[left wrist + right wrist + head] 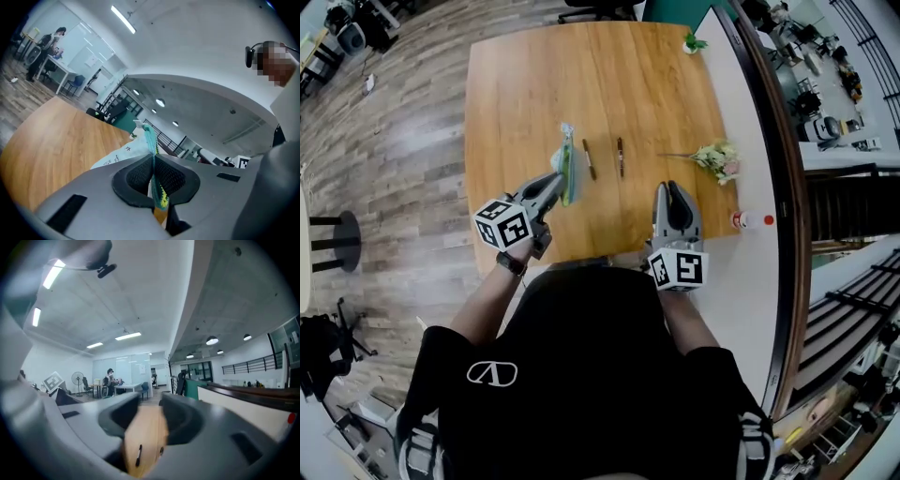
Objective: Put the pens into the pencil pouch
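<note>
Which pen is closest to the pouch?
The left pen, right beside the pouch; the other pen lies farther toward the flowers.

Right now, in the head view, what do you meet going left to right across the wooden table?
First the pale blue-green fabric pencil pouch → dark slim pen → second dark slim pen → bunch of pale flowers with green stems.

Wooden bench [516, 94] with rounded corners, pale grain running across the top. Near the middle, left pen [590, 159] and right pen [620, 157], both dark, side by side but apart, lengthwise from far to near. Near the right edge, sprig of pale flowers [715, 159], stem toward the pens. At the far right corner, small green plant [695, 42].
</note>
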`<action>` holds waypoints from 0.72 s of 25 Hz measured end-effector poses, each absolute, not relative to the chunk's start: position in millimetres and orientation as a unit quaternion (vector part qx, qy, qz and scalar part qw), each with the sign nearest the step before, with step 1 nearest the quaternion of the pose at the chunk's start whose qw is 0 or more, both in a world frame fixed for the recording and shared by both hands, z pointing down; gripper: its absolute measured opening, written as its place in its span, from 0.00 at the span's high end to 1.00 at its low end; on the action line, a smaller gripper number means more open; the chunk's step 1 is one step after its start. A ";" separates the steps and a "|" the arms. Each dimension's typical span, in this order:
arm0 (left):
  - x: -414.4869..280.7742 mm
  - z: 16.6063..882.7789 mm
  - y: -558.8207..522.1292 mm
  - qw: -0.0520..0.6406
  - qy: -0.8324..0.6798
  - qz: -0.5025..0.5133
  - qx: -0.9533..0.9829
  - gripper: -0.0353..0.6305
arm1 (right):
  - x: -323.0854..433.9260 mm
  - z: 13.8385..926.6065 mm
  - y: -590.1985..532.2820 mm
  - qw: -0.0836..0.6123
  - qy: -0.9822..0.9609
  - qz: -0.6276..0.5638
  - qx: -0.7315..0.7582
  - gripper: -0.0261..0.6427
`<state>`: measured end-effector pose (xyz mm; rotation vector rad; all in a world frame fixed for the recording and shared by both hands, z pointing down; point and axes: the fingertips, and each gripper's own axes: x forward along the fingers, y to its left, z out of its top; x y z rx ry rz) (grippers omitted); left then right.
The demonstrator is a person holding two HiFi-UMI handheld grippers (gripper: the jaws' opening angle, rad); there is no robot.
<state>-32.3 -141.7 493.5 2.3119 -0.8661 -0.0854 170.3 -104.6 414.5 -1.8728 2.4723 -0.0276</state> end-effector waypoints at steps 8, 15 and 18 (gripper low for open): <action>-40.6 498.0 -132.8 0.340 -0.336 -0.041 0.877 0.92 | 149.6 377.9 -121.5 0.005 0.785 0.095 -0.612 0.35; -54.9 508.1 -125.5 0.350 -0.346 -0.040 0.869 0.92 | 142.1 427.6 -185.4 -0.072 0.797 0.002 -0.599 0.38; -53.5 517.1 -119.5 0.360 -0.349 -0.036 0.865 0.92 | 140.4 472.4 -225.2 -0.130 0.799 -0.056 -0.584 0.46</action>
